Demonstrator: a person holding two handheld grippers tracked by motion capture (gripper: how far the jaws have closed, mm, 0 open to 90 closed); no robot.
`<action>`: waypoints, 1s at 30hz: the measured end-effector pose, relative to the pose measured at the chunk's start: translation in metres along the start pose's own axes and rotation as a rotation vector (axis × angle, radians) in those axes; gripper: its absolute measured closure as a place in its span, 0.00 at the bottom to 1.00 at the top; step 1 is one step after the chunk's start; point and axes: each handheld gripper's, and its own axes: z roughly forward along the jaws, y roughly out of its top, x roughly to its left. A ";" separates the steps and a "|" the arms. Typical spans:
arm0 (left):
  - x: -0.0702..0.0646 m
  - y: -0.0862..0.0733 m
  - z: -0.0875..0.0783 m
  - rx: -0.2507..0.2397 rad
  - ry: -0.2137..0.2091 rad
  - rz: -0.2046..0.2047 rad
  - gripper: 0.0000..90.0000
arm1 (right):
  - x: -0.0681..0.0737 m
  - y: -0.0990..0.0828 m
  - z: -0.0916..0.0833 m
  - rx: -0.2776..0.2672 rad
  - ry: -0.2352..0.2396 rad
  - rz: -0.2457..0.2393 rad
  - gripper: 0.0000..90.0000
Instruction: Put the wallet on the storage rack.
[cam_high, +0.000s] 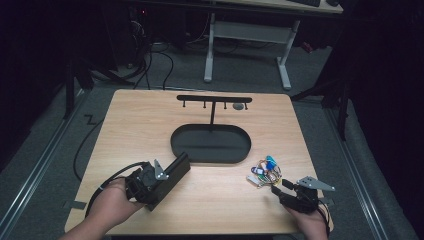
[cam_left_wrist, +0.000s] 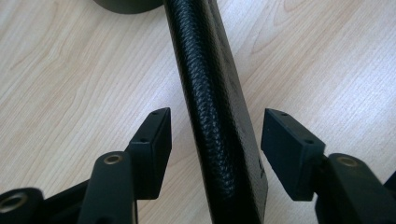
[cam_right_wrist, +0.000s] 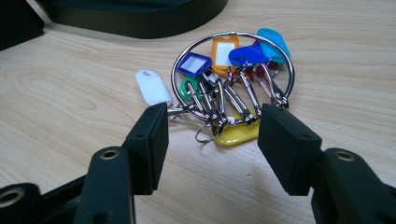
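Clearly the left tongs (cam_left_wrist: 215, 140) stood released around a stiff, grainy black case (cam_left_wrist: 219, 140); right tongs (cam_right_wrist: 212, 135), also released, faced loose, jangly keys (cam_right_wrist: 233, 79), best taken by the ring.

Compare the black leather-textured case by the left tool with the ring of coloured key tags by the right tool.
The black leather-textured case is one long, plain, dark piece; the ring of coloured key tags is a metal loop with many small plastic tags in blue, orange, green, white and yellow. The case stands on its narrow edge; the ring lies flat. Both rest on the wooden table, each between open jaws that do not touch it.
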 end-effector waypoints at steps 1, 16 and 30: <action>0.001 0.001 0.000 0.012 -0.002 0.006 0.48 | 0.000 0.000 0.000 0.001 -0.001 0.003 0.48; 0.009 0.013 0.008 0.096 -0.070 -0.031 0.71 | -0.001 0.000 0.000 0.002 0.001 0.001 0.48; 0.000 0.019 0.003 0.081 -0.007 0.107 0.82 | -0.001 0.000 0.000 0.001 0.002 0.007 0.48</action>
